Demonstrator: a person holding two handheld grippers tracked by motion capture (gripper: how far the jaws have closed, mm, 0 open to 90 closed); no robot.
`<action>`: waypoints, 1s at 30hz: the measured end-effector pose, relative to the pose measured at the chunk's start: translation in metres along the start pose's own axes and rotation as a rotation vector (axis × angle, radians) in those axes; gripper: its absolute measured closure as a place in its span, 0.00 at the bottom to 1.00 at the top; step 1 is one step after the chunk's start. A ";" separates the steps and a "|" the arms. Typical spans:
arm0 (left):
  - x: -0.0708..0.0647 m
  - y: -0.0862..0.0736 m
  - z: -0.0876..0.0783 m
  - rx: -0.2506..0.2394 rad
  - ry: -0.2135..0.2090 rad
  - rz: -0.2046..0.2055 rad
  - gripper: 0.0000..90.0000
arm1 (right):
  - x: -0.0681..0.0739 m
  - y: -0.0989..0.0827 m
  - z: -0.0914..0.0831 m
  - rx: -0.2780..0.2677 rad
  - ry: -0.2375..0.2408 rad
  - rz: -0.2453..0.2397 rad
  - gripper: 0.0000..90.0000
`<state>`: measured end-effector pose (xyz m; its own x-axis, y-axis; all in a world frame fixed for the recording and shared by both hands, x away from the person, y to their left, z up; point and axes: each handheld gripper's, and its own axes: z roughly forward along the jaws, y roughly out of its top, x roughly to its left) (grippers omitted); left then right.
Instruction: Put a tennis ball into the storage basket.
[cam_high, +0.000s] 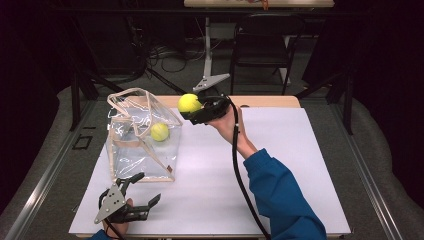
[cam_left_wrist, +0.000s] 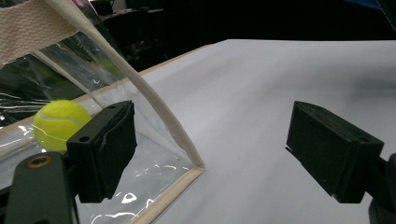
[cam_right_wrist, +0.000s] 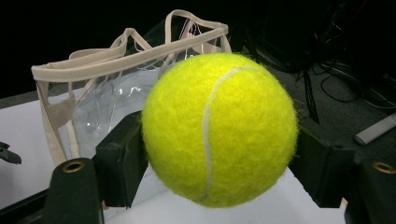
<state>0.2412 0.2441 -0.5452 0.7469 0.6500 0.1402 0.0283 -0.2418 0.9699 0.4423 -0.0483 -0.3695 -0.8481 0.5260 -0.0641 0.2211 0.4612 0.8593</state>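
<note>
1. The right hand-held gripper (cam_high: 196, 111) is clamped on a fuzzy yellow-green tennis ball (cam_high: 189, 103) and holds it in the air, just beside the upper right edge of the clear plastic bag with beige fabric trim (cam_high: 131, 145). The ball is not yet over the opening.
2. If the jaws let go here, I think the ball can hit the beige rim (cam_right_wrist: 135, 60) and bounce off onto the white counter (cam_high: 280, 165).
3. The bag is soft and stands by itself. A push from the ball or from the jaws can fold its wall or tip it.
4. A second yellow-green tennis ball (cam_high: 159, 131) lies already inside; the new one may knock against it.
5. The left hand-held gripper (cam_high: 131, 200) is open and holds nothing, near the bag's front corner, so nothing steadies the bag.
</note>
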 end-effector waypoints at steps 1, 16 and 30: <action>0.000 0.000 0.000 -0.001 0.001 -0.001 0.17 | 0.000 0.001 0.000 -0.001 0.001 -0.001 0.29; 0.001 0.000 0.000 -0.001 0.003 -0.002 0.17 | 0.000 0.007 0.004 -0.022 -0.001 0.003 0.29; 0.000 0.000 0.000 0.001 0.000 -0.001 0.17 | 0.003 0.015 0.006 -0.034 -0.004 -0.007 0.29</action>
<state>0.2413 0.2446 -0.5452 0.7466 0.6506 0.1391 0.0298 -0.2415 0.9699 0.4455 -0.0356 -0.3600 -0.8474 0.5260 -0.0722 0.1989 0.4406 0.8754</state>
